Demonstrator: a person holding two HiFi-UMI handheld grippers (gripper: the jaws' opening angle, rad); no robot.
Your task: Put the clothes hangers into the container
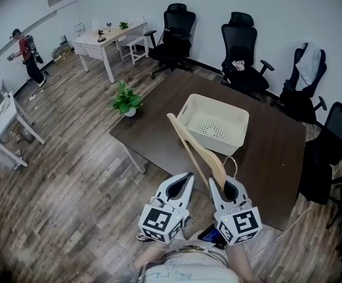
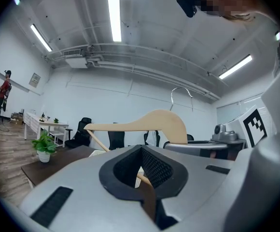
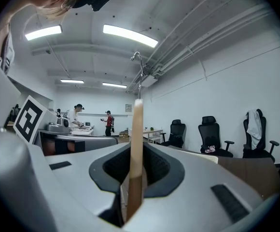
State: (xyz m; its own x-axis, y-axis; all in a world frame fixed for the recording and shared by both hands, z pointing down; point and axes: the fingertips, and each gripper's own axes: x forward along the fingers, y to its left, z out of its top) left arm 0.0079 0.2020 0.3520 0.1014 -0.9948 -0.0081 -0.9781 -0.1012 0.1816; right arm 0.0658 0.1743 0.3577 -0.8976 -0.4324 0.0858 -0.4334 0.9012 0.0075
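Note:
A wooden clothes hanger [image 1: 197,152] with a metal hook [image 1: 234,165] is held up above the near edge of the dark table [image 1: 271,158]. My right gripper [image 1: 224,184] is shut on its shoulder; the right gripper view has the hanger [image 3: 137,139] edge-on between the jaws [image 3: 133,187]. My left gripper [image 1: 187,177] stands close beside it. In the left gripper view the hanger's [image 2: 154,124] thin lower bar runs down into the narrow slot of the left gripper [image 2: 147,187], which looks shut on it. The white perforated basket [image 1: 219,102] lies just beyond, its inside bare.
A potted plant [image 1: 127,102] stands at the table's far left corner. Black office chairs [image 1: 242,52] line the far and right sides. A white desk [image 1: 109,37] and a person [image 1: 26,52] are far off on the left. Wood floor lies to my left.

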